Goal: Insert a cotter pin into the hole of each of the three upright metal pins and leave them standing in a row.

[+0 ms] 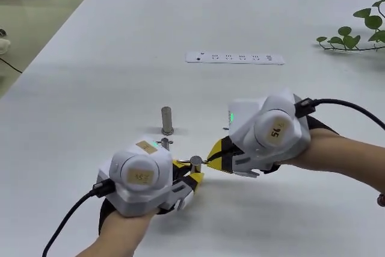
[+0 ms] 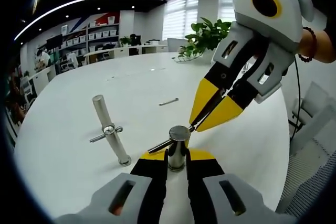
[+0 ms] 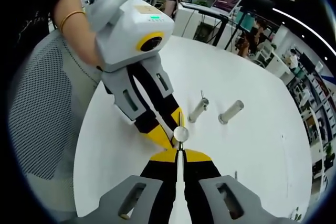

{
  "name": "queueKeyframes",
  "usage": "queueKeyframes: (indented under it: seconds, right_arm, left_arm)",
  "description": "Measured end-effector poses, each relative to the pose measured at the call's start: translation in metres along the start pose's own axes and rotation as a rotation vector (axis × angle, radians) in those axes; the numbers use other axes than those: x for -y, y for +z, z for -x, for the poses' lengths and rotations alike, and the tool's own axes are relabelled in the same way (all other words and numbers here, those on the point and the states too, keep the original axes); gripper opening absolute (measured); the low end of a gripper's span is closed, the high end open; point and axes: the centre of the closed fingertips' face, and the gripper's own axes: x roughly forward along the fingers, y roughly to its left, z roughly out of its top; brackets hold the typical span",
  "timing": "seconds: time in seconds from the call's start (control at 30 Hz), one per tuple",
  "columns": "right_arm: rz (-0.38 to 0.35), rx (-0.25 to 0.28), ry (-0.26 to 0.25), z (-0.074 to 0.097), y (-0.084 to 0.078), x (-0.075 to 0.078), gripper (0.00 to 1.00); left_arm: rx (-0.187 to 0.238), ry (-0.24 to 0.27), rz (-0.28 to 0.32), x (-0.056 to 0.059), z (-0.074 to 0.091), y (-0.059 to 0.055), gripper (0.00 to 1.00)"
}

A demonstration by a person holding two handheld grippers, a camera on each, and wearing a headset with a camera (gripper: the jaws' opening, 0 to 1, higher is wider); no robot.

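Tongs, left (image 2: 178, 157): clamped on upright metal pin (image 2: 178, 139), near middle of tabletop (image 1: 90, 58).
Metal pin: stiff, smooth, probably slippery; grip low on shaft.
Cotter pin (image 2: 157, 146): light, thin, bendable; pinch its end.
Tongs, right (image 3: 179, 153): nipping cotter pin at hole.
Left gripper view: loose cotter pin (image 2: 169, 101) far behind, too small to make out in head view.

White table (image 1: 90, 58) bears a power strip (image 1: 234, 58), two standing metal pins (image 1: 167, 120), a loose cotter pin (image 2: 169, 101)

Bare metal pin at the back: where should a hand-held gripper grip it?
Probably low on the shaft of the bare metal pin, coming level from its left: it stands upright, its top must stay free, and another pin stands just in front.
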Motion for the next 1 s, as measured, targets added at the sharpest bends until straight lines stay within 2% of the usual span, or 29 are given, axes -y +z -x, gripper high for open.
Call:
queueKeyframes:
  seconds: [0.23,0.47,0.7,1.0]
  right_arm:
    - [0.0,-0.002,-0.001,0.0,0.001,0.0,0.0]
    - [-0.011,0.005,-0.002,0.0,0.001,0.0,0.0]
    - [-0.07,0.022,-0.014,0.001,0.0,0.003,0.04]
    - [-0.15,0.02,-0.051,0.009,-0.014,0.009,0.06]
  left_arm:
    - [0.005,0.011,0.025,0.0,0.0,0.0,0.11]
    - [0.006,0.011,0.021,0.0,0.0,0.0,0.1]
    - [0.004,0.008,0.006,0.0,-0.001,0.0,0.1]
    - [0.012,0.0,-0.02,-0.001,-0.001,0.002,0.09]
